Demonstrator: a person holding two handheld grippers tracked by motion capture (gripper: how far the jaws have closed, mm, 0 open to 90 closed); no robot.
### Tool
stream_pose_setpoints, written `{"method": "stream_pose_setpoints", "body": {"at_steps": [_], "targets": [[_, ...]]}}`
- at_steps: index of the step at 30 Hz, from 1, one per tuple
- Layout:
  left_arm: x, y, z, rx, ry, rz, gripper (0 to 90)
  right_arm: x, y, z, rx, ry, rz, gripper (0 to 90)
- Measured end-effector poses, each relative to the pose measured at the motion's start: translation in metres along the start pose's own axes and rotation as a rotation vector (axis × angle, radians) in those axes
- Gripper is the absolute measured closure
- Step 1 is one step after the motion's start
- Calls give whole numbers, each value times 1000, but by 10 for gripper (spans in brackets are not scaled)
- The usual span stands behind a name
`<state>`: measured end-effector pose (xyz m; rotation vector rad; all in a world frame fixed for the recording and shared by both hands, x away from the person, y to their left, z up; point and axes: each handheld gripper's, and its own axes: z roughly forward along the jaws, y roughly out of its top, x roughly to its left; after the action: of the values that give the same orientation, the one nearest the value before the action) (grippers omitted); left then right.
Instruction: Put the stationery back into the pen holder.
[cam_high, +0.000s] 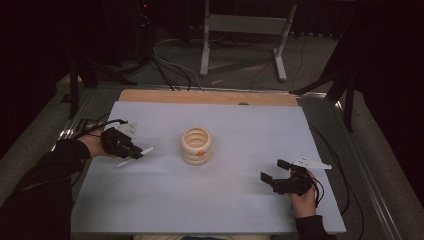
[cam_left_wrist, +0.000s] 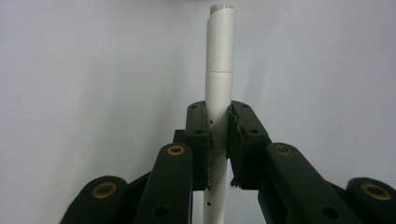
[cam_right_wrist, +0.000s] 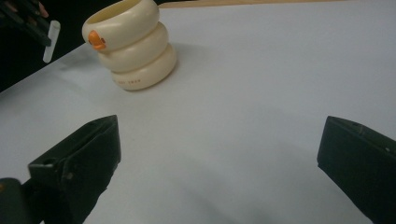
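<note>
The high view looks forward and down from the near side over the whole desk (cam_high: 165, 200). The left gripper view sits close along a white pen (cam_left_wrist: 218, 93). The right gripper view looks low across the desk; it and the high view share the cream ringed cup (cam_right_wrist: 130, 46).

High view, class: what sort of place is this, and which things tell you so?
Probably a lab or workshop set up for recording. A table covered by a pale sheet stands among floor cables and metal stand legs, and a person works with a left gripper and right gripper.
</note>
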<state>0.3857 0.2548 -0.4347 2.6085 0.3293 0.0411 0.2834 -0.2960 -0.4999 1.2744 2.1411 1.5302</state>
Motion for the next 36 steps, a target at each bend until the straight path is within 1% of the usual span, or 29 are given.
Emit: {"method": "stream_pose_setpoints", "body": {"at_steps": [2, 3, 4, 6, 7, 10, 11, 12, 13, 14, 15, 16, 18, 20, 23, 24, 25, 26, 27, 28, 29, 30, 31, 32, 35, 36], "targets": [[0, 0, -2, -14, -15, -21, 798, 0, 0, 0, -1, 1, 0, 0], [0, 0, -2, -11, -9, -25, 798, 0, 0, 0, -1, -1, -1, 0], [1, 0, -2, -14, -18, -41, 798, 0, 0, 0, -2, 1, 0, 0], [1, 0, -2, -33, -24, -56, 798, 0, 0, 0, -3, 1, 2, 0], [1, 0, -2, -42, -36, -67, 798, 0, 0, 0, -3, 1, 2, 0], [1, 1, -3, -80, -39, -69, 798, 0, 0, -1, -5, 2, 3, 0], [0, 1, -3, -93, -31, -70, 798, 0, 0, -1, -7, 3, 5, 0], [0, 1, -3, -93, -31, -70, 798, 0, 0, -1, -7, 3, 5, 0], [0, 2, -4, -104, -30, -60, 798, 0, 0, -1, -7, 3, 6, 0], [0, 3, -4, -115, -29, -68, 798, 0, 1, -1, -7, 2, 4, 0], [0, 3, -5, -132, -40, -76, 798, 0, 1, -1, -9, 3, 4, 0], [-1, 3, -6, -141, -34, -77, 798, 1, 1, -1, -10, 3, 4, 0], [-1, 4, -9, -174, -39, -72, 798, 0, 1, -2, -11, 4, 6, 0], [-2, 6, -11, -187, -38, -66, 798, 0, 1, -2, -12, 3, 6, 0], [-3, 9, -12, -207, -40, -77, 798, 1, 1, -2, -13, 3, 6, 0], [-3, 11, -13, -212, -32, -76, 797, 1, 1, -2, -13, 3, 6, 0], [-4, 12, -13, -220, -43, -85, 797, 1, 1, -2, -13, 3, 6, 0], [-5, 13, -14, -229, -44, -78, 797, 1, 1, -2, -14, 2, 5, 0], [-5, 15, -14, -235, -41, -81, 797, 1, 1, -2, -16, 3, 6, 0], [-5, 16, -14, -246, -57, -88, 797, 1, 1, -3, -17, 2, 6, 0], [-6, 17, -15, -258, -49, -88, 797, 1, 1, -3, -17, 0, 6, 0], [-6, 18, -16, -270, -50, -99, 798, 1, 1, -3, -18, 3, 8, 0], [-6, 19, -16, -287, -62, -104, 798, 1, 1, -3, -19, 2, 8, 0], [-6, 20, -17, -301, -52, -112, 798, 1, 1, -3, -19, 1, 6, 0], [-6, 24, -20, -345, -54, -128, 797, 1, 2, -2, -19, 3, 5, 0], [-5, 25, -21, -360, -73, -133, 798, 1, 2, -2, -17, 3, 4, 0]]}}
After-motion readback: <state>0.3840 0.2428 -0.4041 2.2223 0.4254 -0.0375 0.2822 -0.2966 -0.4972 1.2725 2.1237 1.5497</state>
